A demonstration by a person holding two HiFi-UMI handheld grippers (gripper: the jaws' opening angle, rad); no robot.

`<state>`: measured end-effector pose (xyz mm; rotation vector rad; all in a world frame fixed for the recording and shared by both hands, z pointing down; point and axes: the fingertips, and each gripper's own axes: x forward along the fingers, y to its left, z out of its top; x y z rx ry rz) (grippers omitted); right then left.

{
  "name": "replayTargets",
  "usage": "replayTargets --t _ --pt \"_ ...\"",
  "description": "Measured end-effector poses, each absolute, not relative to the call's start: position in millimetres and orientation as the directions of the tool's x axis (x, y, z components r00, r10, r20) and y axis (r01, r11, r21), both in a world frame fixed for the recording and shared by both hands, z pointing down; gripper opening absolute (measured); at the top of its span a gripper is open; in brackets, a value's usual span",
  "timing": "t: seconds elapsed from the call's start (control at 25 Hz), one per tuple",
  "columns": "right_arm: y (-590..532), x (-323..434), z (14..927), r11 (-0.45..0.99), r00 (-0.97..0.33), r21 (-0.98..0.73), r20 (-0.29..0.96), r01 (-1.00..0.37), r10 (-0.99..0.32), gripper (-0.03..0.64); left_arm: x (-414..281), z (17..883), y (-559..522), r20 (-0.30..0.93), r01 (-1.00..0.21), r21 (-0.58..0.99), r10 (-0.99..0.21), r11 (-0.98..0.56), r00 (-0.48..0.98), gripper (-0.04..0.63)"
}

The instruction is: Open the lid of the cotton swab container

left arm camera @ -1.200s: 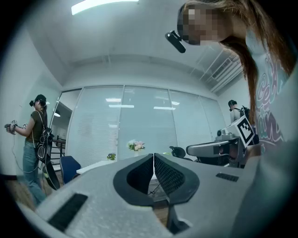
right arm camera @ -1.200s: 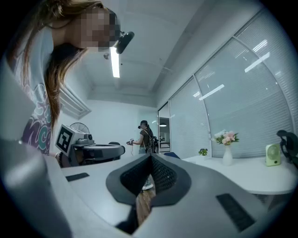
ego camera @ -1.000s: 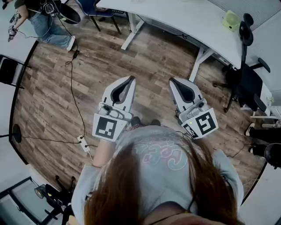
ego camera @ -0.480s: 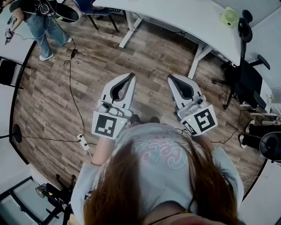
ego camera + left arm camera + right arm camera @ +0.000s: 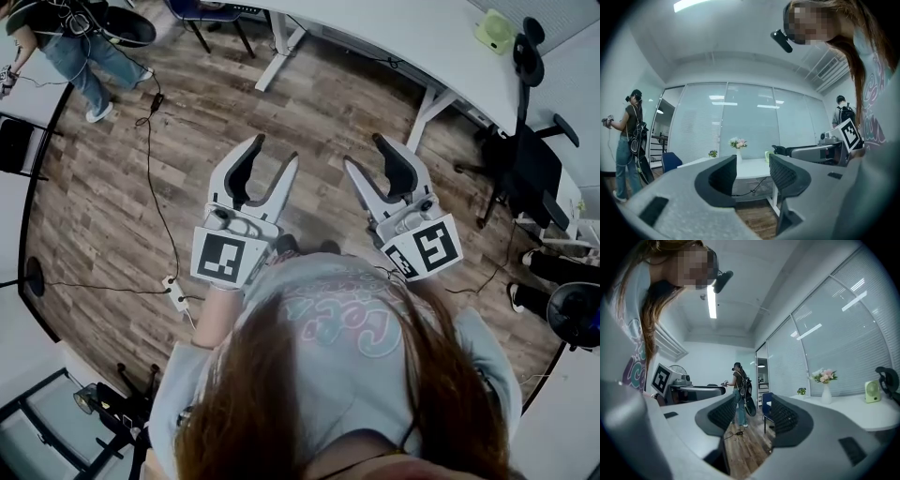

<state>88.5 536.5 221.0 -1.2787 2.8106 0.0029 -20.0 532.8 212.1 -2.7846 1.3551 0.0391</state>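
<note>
Left gripper point(image 5: 274, 152) and right gripper point(image 5: 365, 152) point level over the wooden floor point(image 5: 112, 187), jaws just opened partway, nothing between them; the cotton swab container shows in no view; the white desk point(image 5: 422, 42) lies ahead, about equally far from both.

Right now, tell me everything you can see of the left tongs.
The left tongs have a light grey, plastic-looking body with two curved jaws lined with dark, textured pads. At the rear sits a cube with black-and-white square markers. The tongs are held out level in front of the person, above the wood floor, and point toward the white desk. The jaws stand apart and have just been opening. Nothing is between them and they touch nothing.
</note>
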Motion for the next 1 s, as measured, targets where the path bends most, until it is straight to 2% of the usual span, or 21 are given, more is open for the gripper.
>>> replayTargets --t 0.04,0.12,0.28,0.56,0.76,1.0 --pt "536.0 88.7 220.1 0.650 -0.648 -0.017 -0.054 -0.760 -0.759 0.236 -21.2 215.7 532.7 -0.022 -0.788 -0.031 -0.787 -0.615 0.616 0.201" --pt "535.1 89.4 218.7 0.636 -0.634 -0.016 -0.063 -0.772 -0.771 0.287 -22.6 215.8 532.2 -0.024 -0.793 -0.028 -0.793 -0.608 0.609 0.223" --pt "534.2 89.3 218.2 0.617 -0.614 -0.010 -0.079 -0.787 -0.785 0.341 -28.9 211.9 532.1 -0.054 -0.806 -0.021 -0.805 -0.591 0.591 0.253" --pt "532.2 69.7 215.7 0.632 -0.627 -0.047 -0.089 -0.774 -0.774 0.351 -46.9 202.0 529.1 -0.108 -0.807 -0.060 -0.799 -0.588 0.591 0.264" --pt "527.2 52.1 217.2 0.629 -0.625 -0.047 -0.079 -0.776 -0.776 0.351 -66.2 212.0 526.1 -0.057 -0.805 -0.060 -0.803 -0.590 0.593 0.264" --pt "515.1 22.7 219.1 0.612 -0.610 -0.036 -0.068 -0.790 -0.790 0.351 -101.9 203.9 515.6 -0.089 -0.803 -0.072 -0.798 -0.592 0.596 0.264"
